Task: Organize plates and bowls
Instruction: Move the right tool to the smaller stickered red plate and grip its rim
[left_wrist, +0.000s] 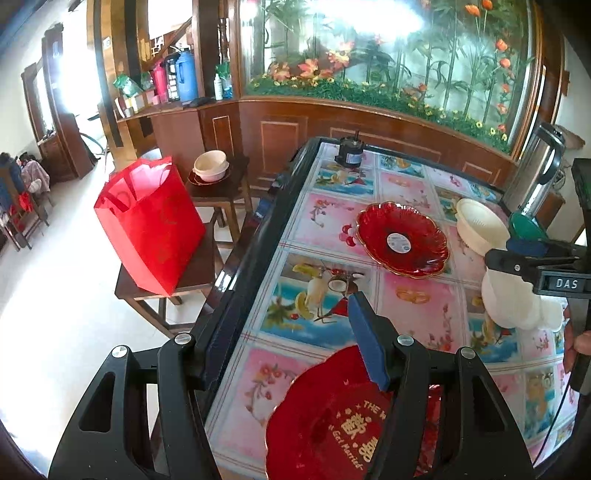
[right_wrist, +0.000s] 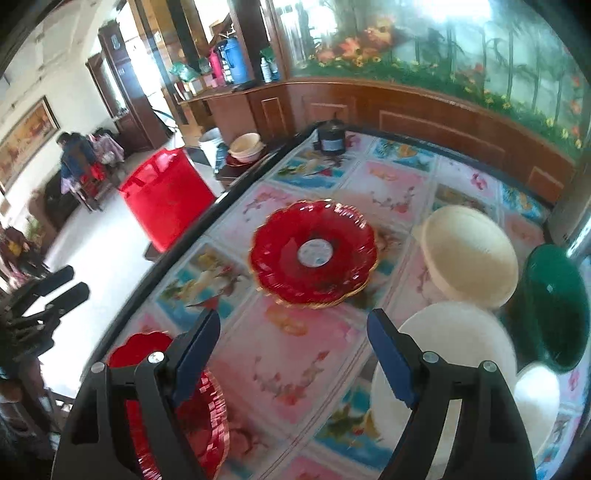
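Risk here lies mostly in crowding — several dishes sit close together on the glass-topped table (right_wrist: 314, 354), and both tongs hang above them with nothing between their pads. The left gripper (left_wrist: 291, 339) stands about half open over the table's left edge, its right finger (left_wrist: 367, 343) above the rim of the nearest red plate (left_wrist: 325, 417), which carries gold lettering; whether the pad touches that rim I cannot tell. The right gripper (right_wrist: 291, 354) stands wide open and empty, above the bare table between that near plate and the white bowl (right_wrist: 454, 332).

Farther off, the scalloped red plate (right_wrist: 314, 251) with a sticker at its centre lies flat mid-table, the cream bowl (right_wrist: 469, 254) sits tilted just to its right, and the green dish (right_wrist: 554, 306) is beside that. A cream bowl on a dark plate (left_wrist: 209, 168) already rests on the stool (left_wrist: 229, 184) beyond the table.

My judgement: the thin fluted plate rims give the pads little to bite, so a shallow pinch could let a plate slide off onto the glass. A sideways swing of the right tongs could knock the white or cream bowl — they stand near the table's right side. The near plate lies close to the left edge and could be pushed over it.
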